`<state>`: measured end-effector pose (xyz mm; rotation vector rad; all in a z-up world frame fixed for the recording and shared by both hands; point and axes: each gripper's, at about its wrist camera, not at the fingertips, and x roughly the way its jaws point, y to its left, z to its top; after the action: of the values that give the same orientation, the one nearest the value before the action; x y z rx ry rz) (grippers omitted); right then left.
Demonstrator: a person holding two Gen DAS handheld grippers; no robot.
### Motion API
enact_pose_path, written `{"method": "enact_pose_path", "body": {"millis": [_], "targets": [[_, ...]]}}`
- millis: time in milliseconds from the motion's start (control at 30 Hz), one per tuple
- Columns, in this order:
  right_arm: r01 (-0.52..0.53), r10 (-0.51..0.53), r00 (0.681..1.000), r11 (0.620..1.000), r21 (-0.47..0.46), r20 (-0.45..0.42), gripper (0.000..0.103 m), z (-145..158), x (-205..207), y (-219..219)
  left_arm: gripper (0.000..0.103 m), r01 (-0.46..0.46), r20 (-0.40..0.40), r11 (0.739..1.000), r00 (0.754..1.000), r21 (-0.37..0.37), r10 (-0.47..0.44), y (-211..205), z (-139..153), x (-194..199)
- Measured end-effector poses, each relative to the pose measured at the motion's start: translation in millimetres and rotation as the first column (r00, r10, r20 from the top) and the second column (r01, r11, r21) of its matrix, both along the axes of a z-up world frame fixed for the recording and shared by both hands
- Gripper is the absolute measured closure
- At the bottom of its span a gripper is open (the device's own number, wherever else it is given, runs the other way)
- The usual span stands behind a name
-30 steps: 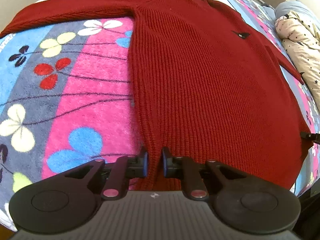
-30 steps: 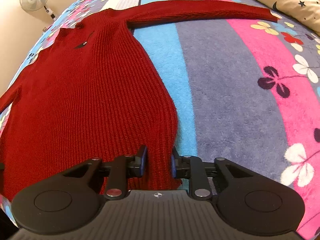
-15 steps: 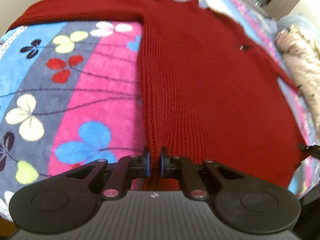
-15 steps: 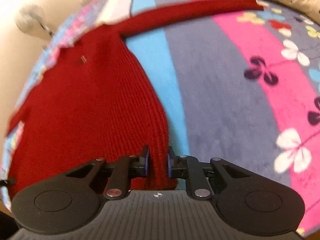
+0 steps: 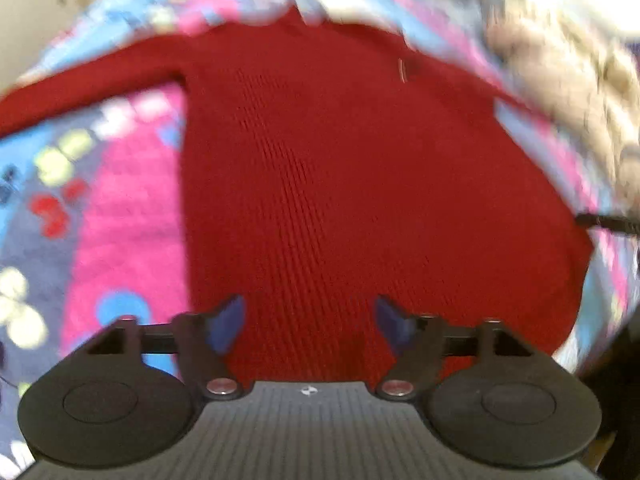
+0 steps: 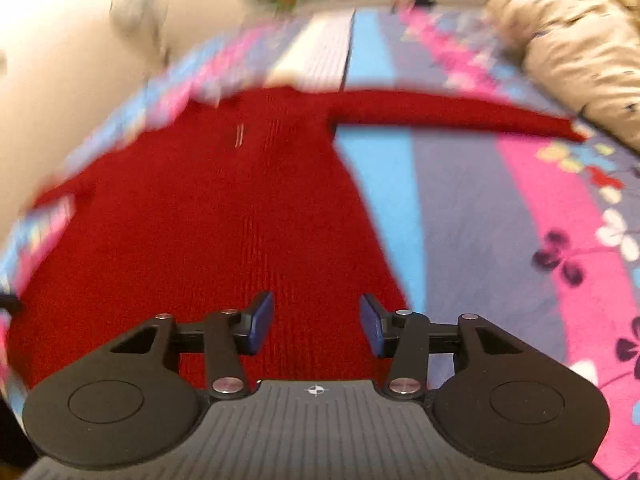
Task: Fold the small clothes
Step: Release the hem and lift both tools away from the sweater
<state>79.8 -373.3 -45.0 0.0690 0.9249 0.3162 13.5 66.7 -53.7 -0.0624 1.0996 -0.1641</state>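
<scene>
Though blurred, illegible chest mark [image 5: 403, 70] on red sweater [image 5: 340, 184].

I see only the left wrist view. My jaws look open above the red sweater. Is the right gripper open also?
Observer: Yes. The right gripper has just been opening; its pads stand apart above the sweater hem, not pressing it.
Operator: In my view the sleeve on the right is blurred. Where does it lie?
Observer: That sleeve lies straight out across the blanket, its cuff near the beige quilt.
Operator: Is anything lying on the sweater near the right gripper?
Observer: Nothing that I can see; there is only red knit in front of it, and the sweater's edge runs along a blue stripe of the blanket.
</scene>
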Motion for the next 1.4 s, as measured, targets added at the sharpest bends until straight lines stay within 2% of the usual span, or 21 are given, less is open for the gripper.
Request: {"method": "enact_pose_path", "body": {"millis": [33,67,100,167,267,400,567,800,1033,1133,1300,1400], "targets": [[-0.021,0.016,0.997,0.997,-0.070,-0.075,0.052,-13.7,3.6,7.3,0.023,0.022,-0.041,0.998,0.999,0.065,-0.019,-7.5,-9.6,1.3],[-0.033,0.015,0.991,0.991,-0.128,-0.135,0.052,-25.9,5.0,11.2,0.023,0.044,-0.045,0.993,0.998,0.113,-0.039,-13.7,-13.4,0.8],[-0.042,0.022,0.991,0.988,-0.151,-0.132,0.050,-29.9,3.7,13.5,0.022,0.062,-0.033,0.989,0.998,0.135,-0.058,-18.8,-12.4,0.3],[-0.043,0.029,0.995,0.989,-0.143,-0.097,0.048,-20.6,3.9,16.4,0.022,0.069,-0.007,0.991,0.998,0.112,-0.069,-20.6,-6.6,-0.8],[-0.003,-0.004,0.997,0.996,-0.091,-0.071,0.047,-11.3,4.4,9.9,0.022,0.028,0.033,0.997,0.999,0.069,-0.030,-12.5,2.4,-1.4],[0.036,-0.039,0.999,0.993,-0.109,-0.032,0.047,-7.5,-1.1,9.0,0.019,-0.035,0.092,0.999,0.995,0.039,0.032,-2.5,12.4,-3.9],[0.108,-0.105,0.994,0.990,-0.090,0.041,0.047,-0.5,3.5,-4.4,0.019,-0.080,0.118,0.996,0.990,0.035,0.075,1.9,16.6,0.5],[0.202,-0.191,0.971,0.978,-0.060,0.145,0.047,12.6,6.6,-12.6,0.019,-0.094,0.164,0.994,0.983,0.046,0.085,1.2,18.4,1.0],[0.201,-0.188,0.958,0.979,-0.040,0.215,0.051,17.5,5.9,-7.1,0.019,-0.140,0.204,0.989,0.970,0.037,0.130,4.4,22.1,4.7],[0.189,-0.177,0.957,0.981,-0.032,0.228,0.057,18.8,6.8,-3.1,0.019,-0.161,0.208,0.987,0.966,0.023,0.153,7.3,23.3,7.1],[0.185,-0.173,0.949,0.983,-0.021,0.262,0.058,24.5,7.0,1.8,0.019,-0.194,0.227,0.981,0.956,0.024,0.183,8.4,26.2,10.0],[0.179,-0.167,0.949,0.984,-0.021,0.266,0.058,26.9,8.7,4.4,0.010,-0.216,0.234,0.975,0.951,0.044,0.201,8.2,26.4,12.8]]}}
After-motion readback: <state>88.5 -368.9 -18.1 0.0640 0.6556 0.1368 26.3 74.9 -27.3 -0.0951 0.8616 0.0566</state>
